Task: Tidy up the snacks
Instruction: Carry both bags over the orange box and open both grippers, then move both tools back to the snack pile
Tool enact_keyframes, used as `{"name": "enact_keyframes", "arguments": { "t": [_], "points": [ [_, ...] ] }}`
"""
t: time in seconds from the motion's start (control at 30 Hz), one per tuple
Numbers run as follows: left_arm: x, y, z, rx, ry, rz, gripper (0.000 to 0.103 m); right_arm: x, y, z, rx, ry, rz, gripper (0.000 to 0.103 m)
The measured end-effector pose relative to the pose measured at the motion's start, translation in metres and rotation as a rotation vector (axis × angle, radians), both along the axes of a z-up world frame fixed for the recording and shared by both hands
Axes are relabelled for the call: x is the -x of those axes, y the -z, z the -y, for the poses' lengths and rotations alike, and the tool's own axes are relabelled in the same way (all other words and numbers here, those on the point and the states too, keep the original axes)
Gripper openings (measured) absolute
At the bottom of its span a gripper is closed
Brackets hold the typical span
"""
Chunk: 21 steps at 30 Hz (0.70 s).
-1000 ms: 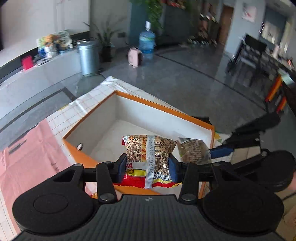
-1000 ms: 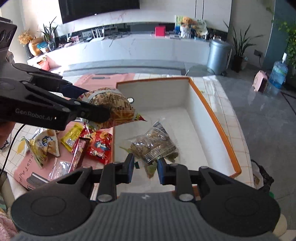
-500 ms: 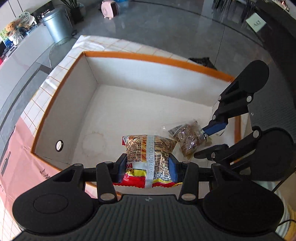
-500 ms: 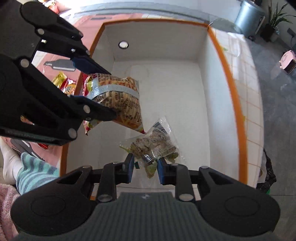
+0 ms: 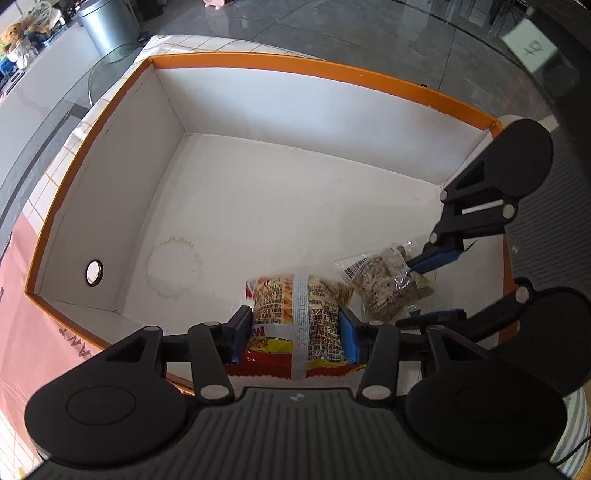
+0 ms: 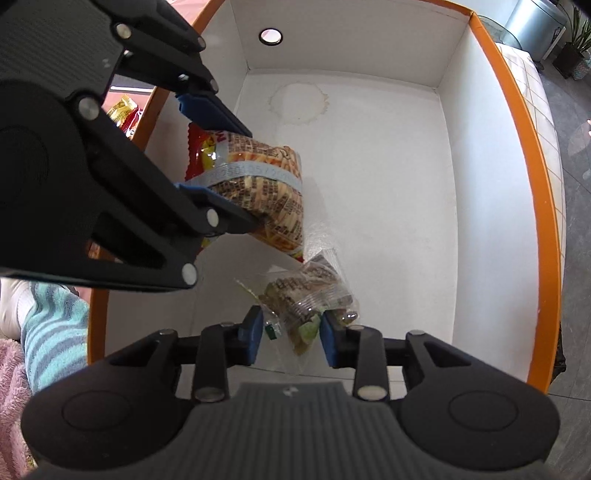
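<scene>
Left-wrist view showed the noodle packet point(image 5: 299, 317) hanging between the blue pads of the left gripper point(image 5: 295, 332), a grey band running down its middle, its red and yellow end nearest the camera. The jaws were opening, yet both pads looked as if they were touching the packet's sides. It hung low inside the box point(image 5: 321, 68), over the white floor near the nearer wall. Just beside it, to the right in that view, was the clear bag point(image 5: 384, 288) of brownish snacks, between the fingers of the right gripper point(image 5: 428, 291). From the right wrist the bag point(image 6: 310, 299) sat between the right gripper point(image 6: 291, 336) pads, which were parting too; there was a gap on the left side, and the right pad seemed to be at the wrapper's edge, though I could not tell whether it pressed. The bag's upper corner came close to the bottom edge of the noodle packet point(image 6: 258, 192), held higher by the left gripper point(image 6: 236, 177). The box had white walls, an orange rim point(image 6: 532, 155), a round hole point(image 6: 270, 36) in one end wall and a faint ring stain point(image 6: 299, 103) on its floor. Outside its left wall lay more snacks point(image 6: 123, 114) on a pink mat point(image 5: 22, 332), and a striped sock point(image 6: 51, 332) showed at the lower left.
</scene>
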State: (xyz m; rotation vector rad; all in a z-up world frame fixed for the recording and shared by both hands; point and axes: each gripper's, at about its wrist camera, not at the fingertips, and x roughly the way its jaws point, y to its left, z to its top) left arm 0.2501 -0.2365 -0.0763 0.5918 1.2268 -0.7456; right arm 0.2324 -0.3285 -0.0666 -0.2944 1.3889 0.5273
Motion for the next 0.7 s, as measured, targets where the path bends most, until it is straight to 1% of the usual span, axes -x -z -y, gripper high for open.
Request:
{"name": "enact_keyframes", "arguments": {
  "t": [0.07, 0.13, 0.17, 0.2, 0.27, 0.37, 0.47, 0.53, 0.6, 0.7],
  "points": [
    [-0.001, -0.001, -0.002, 0.006, -0.013, -0.002, 0.06, 0.001, -0.005, 0.002, -0.008, 0.004, 0.005, 0.034],
    [0.001, -0.005, -0.004, 0.023, -0.016, 0.011, 0.062, 0.003, -0.012, 0.004, -0.012, 0.018, 0.013, 0.042],
    [0.003, -0.008, -0.005, 0.037, -0.021, 0.019, 0.063, 0.006, -0.014, 0.006, -0.014, 0.029, 0.019, 0.048],
    [0.005, -0.012, -0.008, 0.057, -0.026, 0.027, 0.067, 0.008, -0.017, 0.006, -0.016, 0.035, 0.026, 0.051],
    [0.01, -0.02, -0.012, 0.106, -0.033, 0.044, 0.072, 0.013, -0.023, 0.007, -0.02, 0.049, 0.042, 0.054],
    [0.018, -0.035, -0.023, 0.17, -0.074, 0.08, 0.072, 0.021, -0.033, 0.008, -0.018, 0.08, 0.073, 0.054],
    [0.032, -0.056, -0.041, 0.236, -0.118, 0.134, 0.072, 0.034, -0.048, 0.009, -0.031, 0.13, 0.127, 0.054],
    [0.043, -0.071, -0.057, 0.281, -0.16, 0.171, 0.072, 0.045, -0.059, 0.009, -0.047, 0.173, 0.181, 0.055],
    [0.055, -0.082, -0.074, 0.303, -0.223, 0.214, 0.072, 0.058, -0.069, 0.007, -0.072, 0.226, 0.252, 0.058],
    [0.072, -0.096, -0.106, 0.329, -0.333, 0.289, 0.072, 0.078, -0.072, -0.001, -0.12, 0.294, 0.357, 0.058]
  ]
}}
